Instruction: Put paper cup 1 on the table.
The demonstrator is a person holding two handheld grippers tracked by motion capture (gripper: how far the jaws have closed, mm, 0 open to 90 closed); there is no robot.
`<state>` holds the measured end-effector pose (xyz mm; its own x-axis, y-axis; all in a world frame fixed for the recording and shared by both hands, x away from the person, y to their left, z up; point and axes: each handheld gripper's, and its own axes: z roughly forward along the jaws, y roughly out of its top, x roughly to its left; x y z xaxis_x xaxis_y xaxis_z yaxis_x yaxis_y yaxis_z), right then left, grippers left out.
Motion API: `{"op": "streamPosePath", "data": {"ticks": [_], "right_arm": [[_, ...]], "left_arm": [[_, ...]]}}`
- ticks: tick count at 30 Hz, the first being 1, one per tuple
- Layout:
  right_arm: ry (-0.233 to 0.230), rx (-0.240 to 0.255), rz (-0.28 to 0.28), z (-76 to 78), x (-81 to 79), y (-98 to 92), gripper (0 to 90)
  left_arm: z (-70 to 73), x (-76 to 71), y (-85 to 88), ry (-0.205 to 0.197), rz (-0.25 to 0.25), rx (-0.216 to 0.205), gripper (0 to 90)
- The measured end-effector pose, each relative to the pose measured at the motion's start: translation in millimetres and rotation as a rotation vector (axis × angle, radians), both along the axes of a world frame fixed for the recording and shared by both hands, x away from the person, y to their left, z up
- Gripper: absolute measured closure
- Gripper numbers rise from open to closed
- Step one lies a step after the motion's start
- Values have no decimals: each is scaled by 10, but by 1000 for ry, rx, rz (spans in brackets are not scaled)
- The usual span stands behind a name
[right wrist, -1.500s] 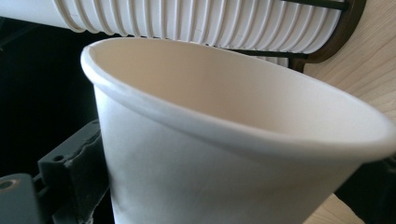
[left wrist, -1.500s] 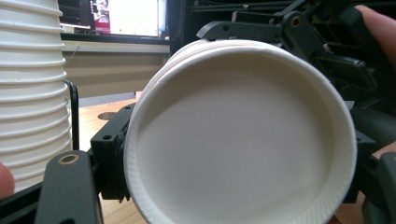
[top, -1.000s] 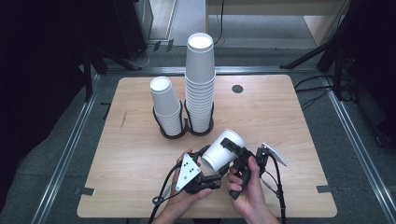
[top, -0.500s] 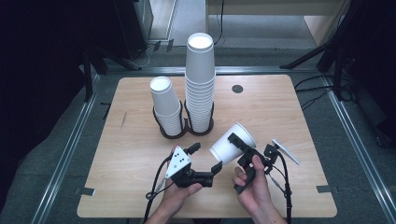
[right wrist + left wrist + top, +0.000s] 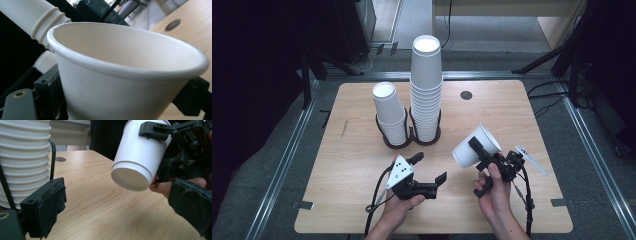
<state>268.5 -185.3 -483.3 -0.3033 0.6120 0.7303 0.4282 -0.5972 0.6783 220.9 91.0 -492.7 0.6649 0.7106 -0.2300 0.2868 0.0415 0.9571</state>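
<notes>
**Desk:** Above the right half of the wooden table (image 5: 362, 200), what did the picture show?

**Photographer:** A single white paper cup (image 5: 476, 146) was held off the surface in the right gripper (image 5: 484, 156), its jaws pinching the cup's wall. It was tilted, mouth up and away from the person, base toward the left gripper (image 5: 428, 169). That one's jaws had just been opening and stood spread with nothing between them, well apart from the cup.

**Desk:** How far along was the job?

**Photographer:** By my reading, one cup was free and in hand, but not yet placed anywhere. Two stacks stood in a black wire holder (image 5: 384, 137) at the table's middle: a short stack (image 5: 388, 112) on the left and a tall stack (image 5: 426, 85) beside it. Getting the loose cup onto one of them, or set down, appeared to be what remained; which, the frame did not tell.

**Desk:** And the cup itself?

**Photographer:** Plain white, unprinted, with a rolled rim and a recessed base. In the right gripper view its inside looked empty and clean. In the left gripper view a ridge ringed the wall just above the base, and the wall looked undented where the jaw pressed.
</notes>
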Motion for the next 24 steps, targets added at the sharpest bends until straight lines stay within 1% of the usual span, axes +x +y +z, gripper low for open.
{"op": "streamPosePath", "data": {"ticks": [2, 4, 7, 12, 14, 16, 19, 22, 24], "right_arm": [[-19, -37, -18, -2, 11, -18, 130], [-49, -79, -33, -1, 19, -29, 130], [-87, -163, -45, 15, 20, -25, 130], [-146, -269, -52, 48, 8, 11, 130], [-170, -326, -58, 55, 7, 36, 130], [-195, -387, -78, 55, 7, 64, 130], [-253, -442, -88, 45, 23, 93, 130], [-305, -517, -128, 42, 55, 114, 130], [-330, -573, -159, 42, 90, 120, 130]], "left_arm": [[-2, 7, 11, 0, 3, 4, 16], [-8, 18, 21, 7, 9, -1, 16], [-15, 33, 41, 11, 14, 0, 16], [-16, 44, 65, 15, 26, 0, 16], [-18, 50, 73, 17, 30, 0, 16], [-22, 55, 78, 19, 35, 1, 16], [-26, 60, 86, 26, 40, -1, 16], [-26, 61, 90, 25, 44, 3, 16], [-26, 63, 94, 28, 48, -1, 16]]}}
